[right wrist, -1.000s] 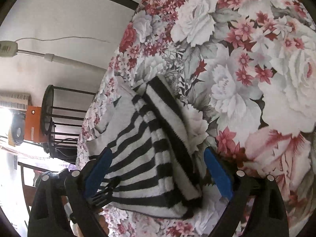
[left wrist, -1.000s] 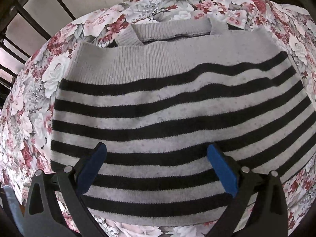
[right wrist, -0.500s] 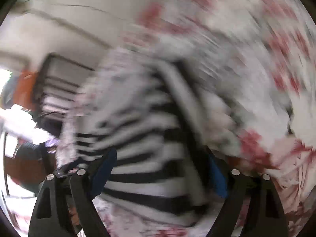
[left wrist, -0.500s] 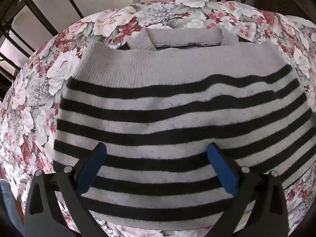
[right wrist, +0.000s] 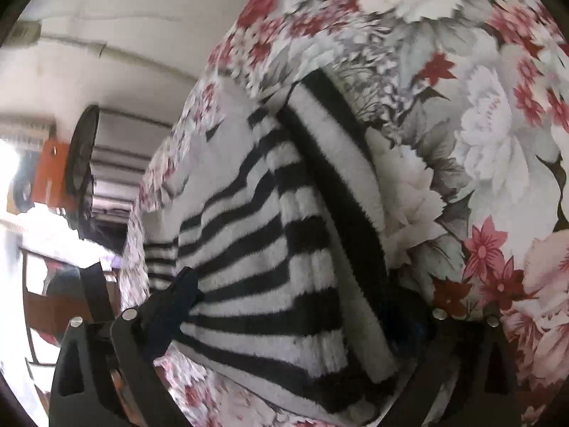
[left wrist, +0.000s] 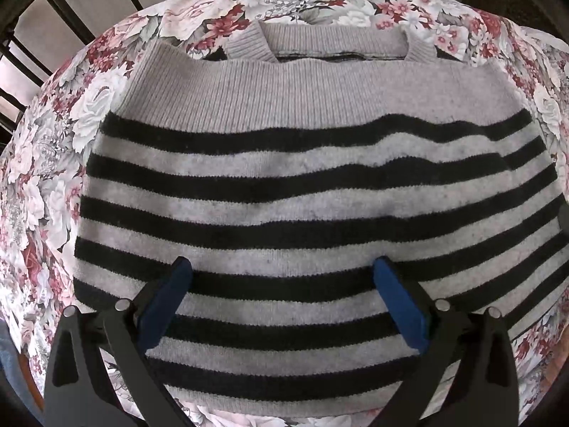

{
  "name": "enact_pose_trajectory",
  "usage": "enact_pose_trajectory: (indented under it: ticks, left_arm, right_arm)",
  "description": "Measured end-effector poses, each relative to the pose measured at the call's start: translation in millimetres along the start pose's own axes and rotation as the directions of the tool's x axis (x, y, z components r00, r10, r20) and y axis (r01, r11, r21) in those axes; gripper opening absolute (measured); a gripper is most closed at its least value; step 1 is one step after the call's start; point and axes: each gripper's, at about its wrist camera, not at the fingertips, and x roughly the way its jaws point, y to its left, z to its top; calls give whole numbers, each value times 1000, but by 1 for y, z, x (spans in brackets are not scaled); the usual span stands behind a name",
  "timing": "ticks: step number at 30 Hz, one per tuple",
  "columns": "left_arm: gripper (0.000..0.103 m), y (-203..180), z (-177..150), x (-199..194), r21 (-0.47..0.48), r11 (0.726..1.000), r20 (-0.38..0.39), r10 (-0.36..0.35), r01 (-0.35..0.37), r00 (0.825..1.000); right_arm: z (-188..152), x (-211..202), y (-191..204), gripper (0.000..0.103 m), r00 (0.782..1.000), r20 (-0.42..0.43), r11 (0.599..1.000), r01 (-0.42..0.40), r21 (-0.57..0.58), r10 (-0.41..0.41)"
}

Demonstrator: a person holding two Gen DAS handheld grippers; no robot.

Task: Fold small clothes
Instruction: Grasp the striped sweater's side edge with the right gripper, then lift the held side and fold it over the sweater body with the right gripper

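Stripes of black and grey run across the folded sweater (left wrist: 284,192), which lies flat on the floral cloth (left wrist: 49,185) in the left wrist view, neckband at the far edge. The left tool (left wrist: 281,284) hovers over its near half, blue pads spread wide, gripping nothing.

From the right wrist, the right tool (right wrist: 295,302) stands open astride the sweater's (right wrist: 270,270) folded side edge.

No legible text, label or number anywhere (neither on the sweater (left wrist: 302,195) nor the floral cloth (right wrist: 462,142))
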Motion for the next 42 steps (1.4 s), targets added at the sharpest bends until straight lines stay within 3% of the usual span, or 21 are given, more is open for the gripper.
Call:
enact_pose_trajectory:
  ticks: [2,8,12,14,16,18,20,29,42]
  left_arm:
    - [99,-10,3,-9,1,1000,-2,-3,3,1000]
    - [99,-5,-2,-6,-17,1000,-15,-27,26,1000]
    - [99,-6,-4,-7,-16,1000,-18,-19,19,1000]
    - [99,-6,-1,-7,-15,1000,-17,-13,13,1000]
    - [99,-5,2,-9,-19,1000,-16,-11,11,1000]
    - [99,-6,4,-12,-20,1000,-9,-9,9,1000]
    - [98,-8,5,-17,-19,1000,1,-14,14,1000]
    - [98,-15,13,-52,-8,998,68,-68,69,995]
    - [98,19,14,-64,-101,990,95,-85,95,992]
  right_arm:
    - [1,4,2,100,1000,0,999,31,8,-31]
    - [3,3,-3,100,999,33,999,9,46,-11]
    - [0,1,7,98,996,33,996,81,-20,-81]
    - [-3,-3,11,83,992,55,993,115,-20,-114]
    - [-3,-9,9,43,990,61,992,127,13,-127]
    - [-4,-18,5,30,990,74,992,113,61,-117]
    - [-7,-25,11,28,991,87,993,96,66,-101]
    - [-19,-37,105,27,987,135,988,101,-116,-85]
    - [-34,-9,170,27,994,104,986,48,-158,-31]
